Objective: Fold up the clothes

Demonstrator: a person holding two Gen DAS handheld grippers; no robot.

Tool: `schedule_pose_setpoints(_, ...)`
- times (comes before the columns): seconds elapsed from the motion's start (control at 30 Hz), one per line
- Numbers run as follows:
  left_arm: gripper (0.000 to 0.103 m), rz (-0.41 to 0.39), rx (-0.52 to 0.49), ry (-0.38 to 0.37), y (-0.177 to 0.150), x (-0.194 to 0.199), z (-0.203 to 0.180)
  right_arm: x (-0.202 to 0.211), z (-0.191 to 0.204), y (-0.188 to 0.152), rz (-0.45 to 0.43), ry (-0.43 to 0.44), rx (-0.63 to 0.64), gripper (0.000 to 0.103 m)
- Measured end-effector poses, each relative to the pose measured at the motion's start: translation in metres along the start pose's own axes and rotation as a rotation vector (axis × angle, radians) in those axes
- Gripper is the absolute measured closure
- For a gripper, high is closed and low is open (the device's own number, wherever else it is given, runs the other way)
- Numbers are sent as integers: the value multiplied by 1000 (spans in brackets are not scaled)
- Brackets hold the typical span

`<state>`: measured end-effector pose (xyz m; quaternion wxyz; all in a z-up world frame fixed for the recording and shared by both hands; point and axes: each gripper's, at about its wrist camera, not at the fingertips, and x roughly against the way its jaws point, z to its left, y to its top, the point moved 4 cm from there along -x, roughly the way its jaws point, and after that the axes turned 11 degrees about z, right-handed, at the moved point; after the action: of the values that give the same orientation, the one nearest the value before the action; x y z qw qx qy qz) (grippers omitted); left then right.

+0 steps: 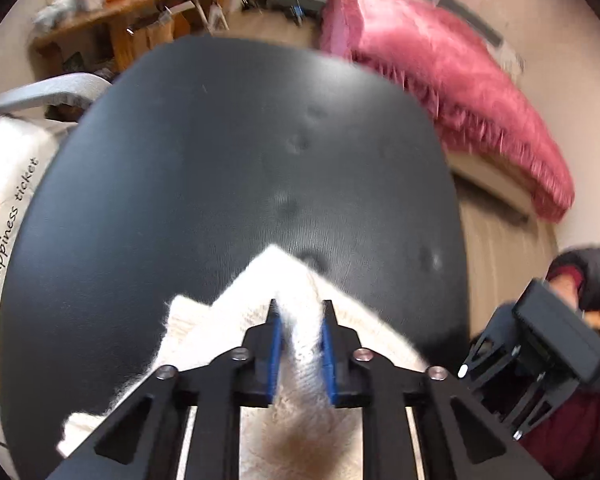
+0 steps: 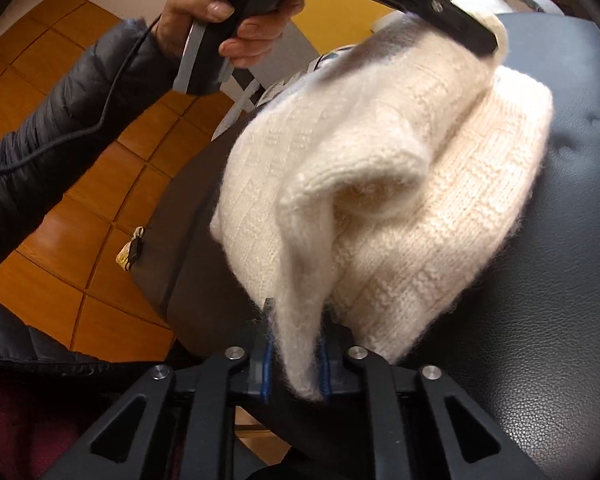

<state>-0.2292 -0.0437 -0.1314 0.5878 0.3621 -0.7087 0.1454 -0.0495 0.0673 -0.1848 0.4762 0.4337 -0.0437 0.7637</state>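
Note:
A cream knitted sweater (image 2: 440, 200) lies partly folded on a dark leather table (image 2: 540, 320). My right gripper (image 2: 296, 320) is shut on a lifted edge of the sweater, which drapes up and away to the left gripper's black body (image 2: 440, 4), held by a hand at the top. In the left wrist view my left gripper (image 1: 300, 308) is shut on a fold of the sweater (image 1: 228, 312) over the near edge of the round black table (image 1: 240, 160). The right gripper's body (image 1: 540, 360) shows at the right edge.
A pink fringed blanket (image 1: 460, 92) lies on the floor beyond the table. A white cushion with "Happiness ticket" print (image 1: 12, 208) sits on a chair at the left. A cluttered wooden desk (image 1: 140, 12) stands at the back. Orange wooden flooring (image 2: 80, 200) shows beside the table.

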Motion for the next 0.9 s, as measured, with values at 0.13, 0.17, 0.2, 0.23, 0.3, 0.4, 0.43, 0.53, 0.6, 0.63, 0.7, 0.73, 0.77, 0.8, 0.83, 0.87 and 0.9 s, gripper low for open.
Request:
schedule_pose_setpoints(0.13,90,-265,176,-133,0,35,12,3,-1,-15,-30,13,-17,96)
schedule_pose_setpoints(0.17,92,-337,223,-172,1,38,15,1,-2,-20,-34,28,-35,96)
schedule_pose_setpoints(0.2,98,-385,250,-190,4,36,16,-8,-7,-16,-29,43,-47,96)
schedule_pose_setpoints(0.23,98,-420,268,-213,7,29,16,-13,-9,-16,-26,49,-48,96)
schedule_pose_setpoints(0.3,98,-391,264,-220,19,1,6,-12,-12,-16,-27,49,-52,96)
schedule_pose_setpoints(0.4,99,-313,223,-185,29,-20,-8,-2,-17,-18,-43,56,-59,96)
schedule_pose_setpoints(0.43,98,-320,222,-179,29,-14,-8,2,-19,-19,-46,55,-56,96)
schedule_pose_setpoints(0.53,96,-372,256,-132,21,20,1,9,-28,-23,-47,97,-88,93)
schedule_pose_setpoints(0.6,92,-399,265,-52,2,50,5,19,-35,-25,-56,142,-113,83)
schedule_pose_setpoints(0.63,87,-410,266,-19,-9,63,7,26,-37,-27,-62,156,-110,79)
schedule_pose_setpoints(0.7,81,-422,280,35,-35,88,11,44,-38,-33,-54,112,-75,76)
schedule_pose_setpoints(0.73,74,-423,295,65,-50,97,14,54,-40,-35,-58,87,-68,76)
schedule_pose_setpoints(0.77,71,-418,314,102,-67,104,18,64,-43,-37,-64,61,-62,76)
schedule_pose_setpoints(0.8,64,-409,334,132,-85,109,21,73,-50,-33,-98,61,-90,75)
schedule_pose_setpoints(0.83,60,-394,358,154,-105,111,23,83,-58,-28,-137,65,-123,74)
schedule_pose_setpoints(0.87,60,-382,378,167,-124,112,24,92,-67,-23,-176,69,-157,72)
schedule_pose_setpoints(0.9,60,-374,395,170,-143,113,24,102,-75,-17,-214,72,-190,72)
